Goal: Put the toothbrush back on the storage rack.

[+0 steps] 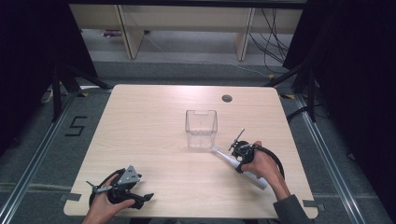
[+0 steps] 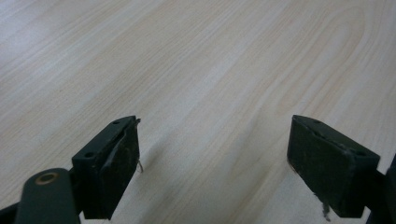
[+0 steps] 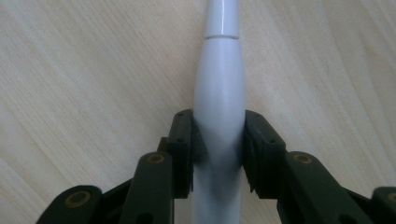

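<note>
Nearest me, at about 7 o'clock on the table (image 1: 154, 135), my left gripper (image 1: 140, 199) sits in the person's left hand (image 1: 100, 207), low over bare wood. Its left gripper view shows the 2 black jaws spread wide with nothing between them.

Over at 4 o'clock, my right gripper (image 1: 235, 157) is clamped on a white toothbrush-like handle (image 1: 223, 156). From the right gripper view, both jaws press against the sides of its widest part (image 3: 219, 93), and the body narrows past a seam into a thinner neck. It looks smooth, glossy and plain white. Its long axis runs diagonally on the table, the slim end pointing toward 10 o'clock and the thick end toward 4 o'clock under the person's right hand (image 1: 264, 165). The slim tip reaches just beside the near corner of a clear plastic container (image 1: 201, 128), which stands upright near the table's centre.
</note>
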